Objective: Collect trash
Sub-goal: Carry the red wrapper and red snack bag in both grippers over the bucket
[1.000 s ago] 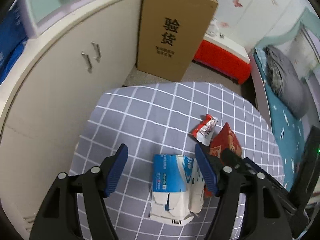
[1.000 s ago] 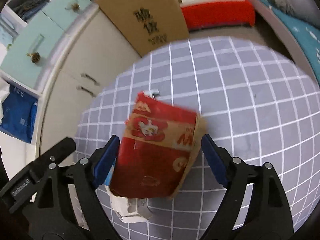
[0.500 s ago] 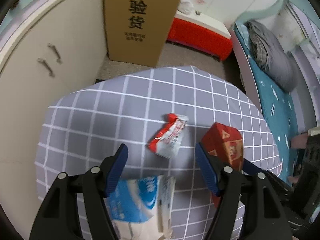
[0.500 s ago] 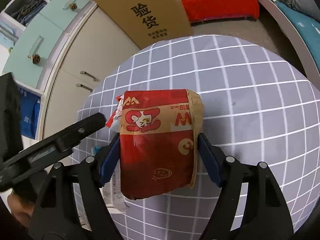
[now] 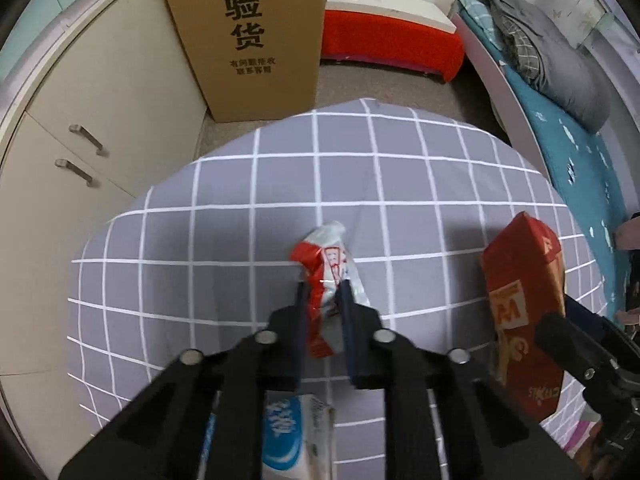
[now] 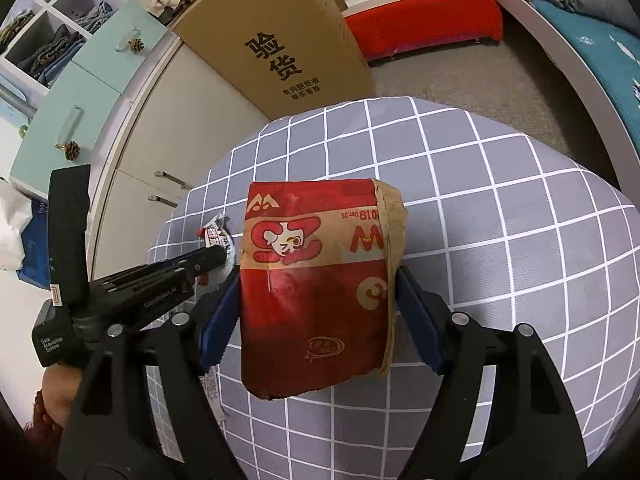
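Observation:
A crumpled red and white wrapper [image 5: 326, 256] lies on the grey checked tablecloth [image 5: 240, 200]. My left gripper [image 5: 322, 288] points down at it; its jaws are closing, the wrapper is pinched between the pads. The right wrist view shows the same gripper [image 6: 216, 258] and wrapper [image 6: 218, 236] at the left. My right gripper [image 6: 318, 276] is shut on a red and brown paper carton [image 6: 312, 280], held above the cloth; the carton [image 5: 520, 280] stands at the right in the left wrist view. A blue and white carton [image 5: 296, 428] lies flat under my left gripper.
A tall cardboard box [image 5: 248, 36] stands on the floor beyond the table. Cream cabinet doors [image 5: 80, 120] are to the left, a red bench [image 5: 392, 40] at the back, and a bed with a teal sheet [image 5: 560, 140] to the right.
My left gripper left the blue and white carton, moved over the wrapper, sank and closed on it. My right gripper closed on the red carton and carries it off the cloth.

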